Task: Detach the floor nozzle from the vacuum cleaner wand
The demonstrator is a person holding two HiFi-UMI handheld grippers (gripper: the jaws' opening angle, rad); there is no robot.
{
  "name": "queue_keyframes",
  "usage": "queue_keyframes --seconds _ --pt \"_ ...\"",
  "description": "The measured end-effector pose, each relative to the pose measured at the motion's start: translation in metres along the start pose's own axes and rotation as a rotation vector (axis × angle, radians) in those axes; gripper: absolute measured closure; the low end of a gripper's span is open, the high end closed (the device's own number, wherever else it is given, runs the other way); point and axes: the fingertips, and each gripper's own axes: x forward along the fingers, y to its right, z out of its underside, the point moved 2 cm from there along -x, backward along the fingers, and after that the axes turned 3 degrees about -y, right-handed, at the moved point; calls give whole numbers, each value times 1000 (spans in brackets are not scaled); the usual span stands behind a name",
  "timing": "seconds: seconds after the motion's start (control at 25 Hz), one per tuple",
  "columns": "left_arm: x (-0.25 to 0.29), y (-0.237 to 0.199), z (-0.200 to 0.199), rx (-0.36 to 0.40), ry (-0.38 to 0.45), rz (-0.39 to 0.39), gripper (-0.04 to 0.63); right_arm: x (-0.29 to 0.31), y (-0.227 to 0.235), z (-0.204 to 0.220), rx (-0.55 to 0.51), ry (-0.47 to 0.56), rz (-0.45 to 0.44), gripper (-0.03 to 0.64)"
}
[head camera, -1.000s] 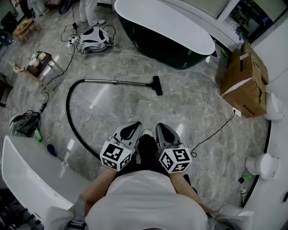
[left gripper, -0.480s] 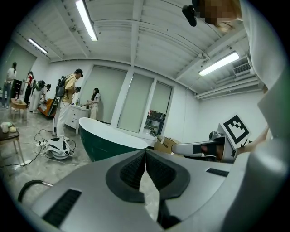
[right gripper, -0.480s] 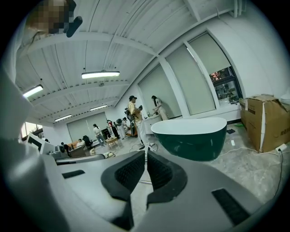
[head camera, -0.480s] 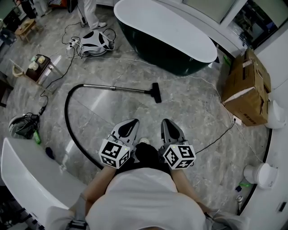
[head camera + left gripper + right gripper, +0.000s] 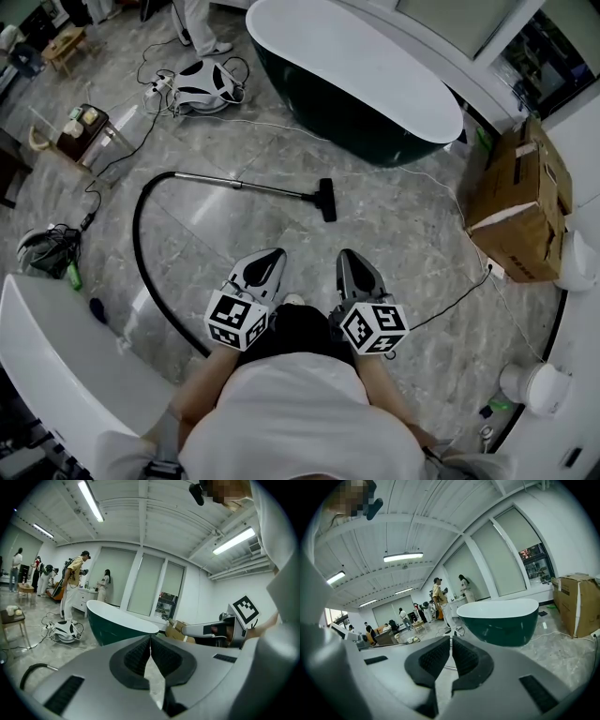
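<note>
The left hand-held gripper (image 5: 270, 258) and the right hand-held gripper (image 5: 349, 258) were side by side, close in front of the torso (image 5: 295, 412) of the person holding them. Both pointed ahead and a little downward over the grey marble floor (image 5: 394, 225). Each had its jaws pressed together with nothing between them. In the left gripper view the dark ribbed pads (image 5: 136, 656) met along a thin seam, and the right gripper view showed the same.

Just left of the left hand-held gripper, a black hose (image 5: 139, 246) swept over the floor in a wide arc, its near end hidden behind that gripper's marker cube (image 5: 239, 322). To the right of the right hand-held gripper, a thin black cable (image 5: 450, 298) trailed across the floor towards the wall.

Ahead of both tips and well apart from them lay the wand (image 5: 248, 184), a slim metal tube stretched across the floor from the hose's far end. The black nozzle (image 5: 326, 200) sat at the wand's right end, still joined to it, ahead of the gap between the two hand-held grippers.

Farther right of the right hand-held gripper stood a cardboard box (image 5: 516, 202). Beyond the nozzle was a dark green tub (image 5: 356, 56) with a white rim. Far ahead and to the left, a white-and-black device (image 5: 204, 82) lay among cords, with someone's legs (image 5: 199, 23) just past it. A small side table (image 5: 82, 133) stood off to the far left.
</note>
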Motion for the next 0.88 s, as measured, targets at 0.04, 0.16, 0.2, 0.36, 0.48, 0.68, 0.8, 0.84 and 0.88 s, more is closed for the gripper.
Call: queue_keyframes --seconds 0.04,0.16,0.2,0.36,0.48,0.68,0.8,0.84,0.88 --pt "4 2 0 -3 0 -3 584 0 5 -1 3 -3 -1 592" --pt "13 9 5 -7 0 -10 584 1 17 4 24 -16 -10 592" --pt "16 11 7 -5 -5 -13 584 2 19 6 33 -22 -17 592" --pt "22 18 12 -2 -22 -18 584 6 22 13 34 -47 -37 592" --pt "22 17 11 -9 -22 -28 584 7 24 13 54 -51 -44 592" --pt "26 14 20 -29 -53 -32 584 12 26 16 63 -76 -56 592" --pt "33 7 18 -31 -60 -25 584 20 30 13 67 -78 -50 592" --pt "37 4 16 -33 -58 -25 584 23 32 11 65 -78 -48 592" --pt "41 0 14 -35 -54 -24 584 25 34 9 63 -79 -45 592"
